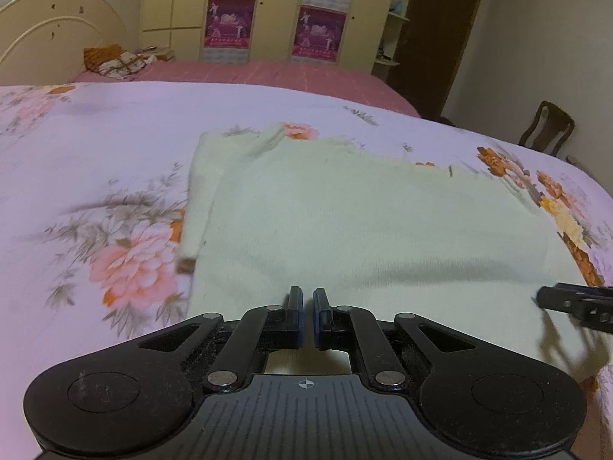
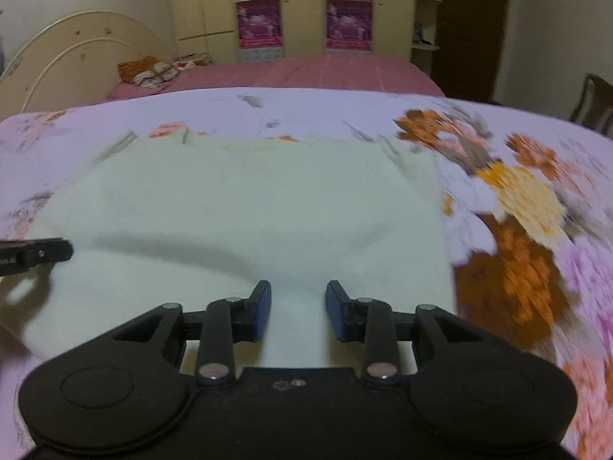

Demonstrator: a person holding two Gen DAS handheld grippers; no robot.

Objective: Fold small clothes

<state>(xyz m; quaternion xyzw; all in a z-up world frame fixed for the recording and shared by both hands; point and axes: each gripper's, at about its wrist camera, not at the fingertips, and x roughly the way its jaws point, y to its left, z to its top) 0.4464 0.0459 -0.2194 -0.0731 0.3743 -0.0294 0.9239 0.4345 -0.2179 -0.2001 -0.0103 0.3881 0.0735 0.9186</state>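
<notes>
Lay flat on the bed, directly ahead of both tools: a folded garment. Reached from just under the left tool forward, with a narrower folded strip along its left edge. Held the right tool over the near right part of the garment, the left tool's tip showing at its far left. Stood beyond the bed: a headboard to the left, a wardrobe straight ahead, a chair to the right.
</notes>
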